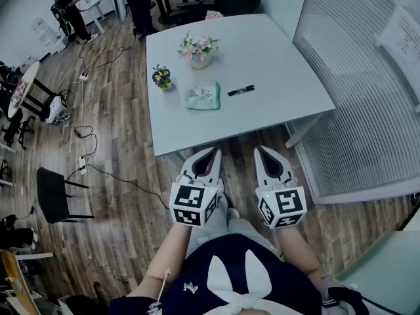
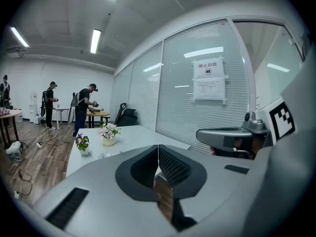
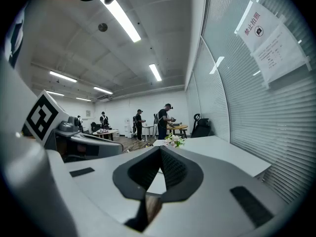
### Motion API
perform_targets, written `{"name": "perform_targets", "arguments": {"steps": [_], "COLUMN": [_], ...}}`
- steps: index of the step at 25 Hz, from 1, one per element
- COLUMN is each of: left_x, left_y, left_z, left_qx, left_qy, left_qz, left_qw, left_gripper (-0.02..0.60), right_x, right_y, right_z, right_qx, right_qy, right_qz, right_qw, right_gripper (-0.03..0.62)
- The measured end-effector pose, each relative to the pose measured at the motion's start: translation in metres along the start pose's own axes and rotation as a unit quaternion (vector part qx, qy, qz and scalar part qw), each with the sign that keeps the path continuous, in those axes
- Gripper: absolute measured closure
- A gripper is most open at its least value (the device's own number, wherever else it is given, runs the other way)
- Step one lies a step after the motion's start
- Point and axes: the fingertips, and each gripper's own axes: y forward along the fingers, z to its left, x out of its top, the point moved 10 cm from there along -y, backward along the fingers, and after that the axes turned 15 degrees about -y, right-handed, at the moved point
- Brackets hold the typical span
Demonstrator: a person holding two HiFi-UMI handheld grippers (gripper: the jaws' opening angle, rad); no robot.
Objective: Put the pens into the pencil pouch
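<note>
A black pen [image 1: 241, 90] lies on the pale table [image 1: 275, 64], just right of a flat light-green pencil pouch [image 1: 202, 96]. Both grippers hang side by side in front of the table's near edge, well short of the pen and pouch. My left gripper [image 1: 214, 151] is shut with nothing in it; in the left gripper view its jaws [image 2: 158, 147] meet, and the pouch [image 2: 104, 155] shows small beyond them. My right gripper [image 1: 260, 150] is shut and empty too, its tips [image 3: 159, 150] pressed together in the right gripper view.
On the table stand a pot of pink and white flowers [image 1: 199, 49] and a small pot of purple flowers [image 1: 161, 77]. A glass partition with blinds [image 1: 367, 90] runs along the right. Cables [image 1: 85, 156] and a black chair [image 1: 56, 194] lie on the wooden floor at left. People stand far back.
</note>
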Motion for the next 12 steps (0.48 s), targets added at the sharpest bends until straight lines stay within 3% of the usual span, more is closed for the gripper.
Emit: {"name": "perform_targets", "arguments": {"steps": [12], "left_x": [0.012], "left_y": [0.029], "left_z": [0.009], "left_qx": [0.01], "left_qy": [0.01], "left_qz": [0.004], "left_qw": [0.9999], "left_gripper": [0.558], "right_x": [-0.003], "right_y": [0.026], "right_z": [-0.021], "right_qx": [0.011], "right_qy": [-0.019], "right_qz": [0.007], "right_qw": [1.0], "right_gripper": [0.589]}}
